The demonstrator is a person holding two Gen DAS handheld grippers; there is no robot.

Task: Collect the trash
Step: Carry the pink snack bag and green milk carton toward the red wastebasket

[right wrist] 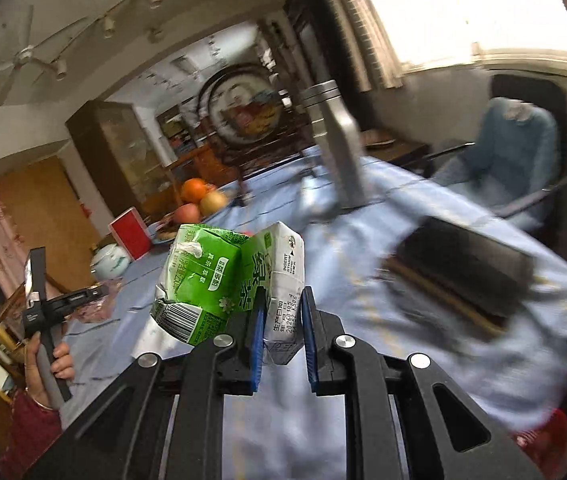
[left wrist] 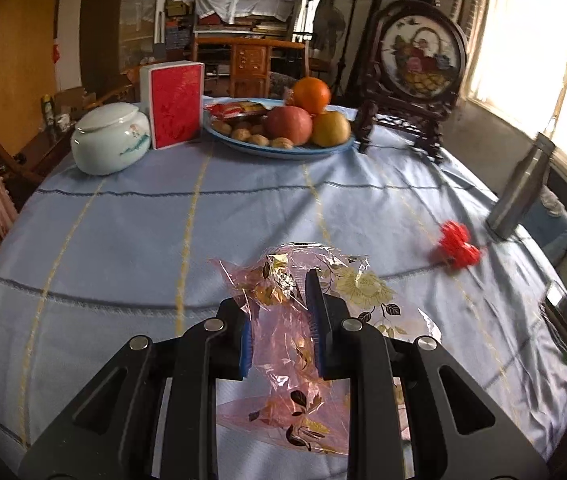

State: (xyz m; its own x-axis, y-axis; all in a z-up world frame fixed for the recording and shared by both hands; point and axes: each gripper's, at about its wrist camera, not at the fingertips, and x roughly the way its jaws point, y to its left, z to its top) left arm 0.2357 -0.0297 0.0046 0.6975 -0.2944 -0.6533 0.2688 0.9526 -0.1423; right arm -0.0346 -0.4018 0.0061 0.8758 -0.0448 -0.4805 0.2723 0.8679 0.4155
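Observation:
My left gripper [left wrist: 281,300] is shut on a crumpled pink cellophane wrapper with gold flowers [left wrist: 359,288], holding it at the near edge of the blue tablecloth [left wrist: 163,220]. My right gripper [right wrist: 283,308] is shut on a crushed green and white drink carton [right wrist: 219,276] and holds it in the air above the table. The left gripper shows at the left of the right wrist view [right wrist: 83,294], with a hand on its handle. A red crumpled scrap [left wrist: 457,246] lies on the cloth to the right, near the bottle.
A fruit plate [left wrist: 283,148], red box [left wrist: 175,104], white jar [left wrist: 111,136] and round framed ornament [left wrist: 419,64] stand at the far side. A steel bottle [left wrist: 521,188] stands at the right edge. A dark flat object with chopsticks [right wrist: 463,272] lies at the right.

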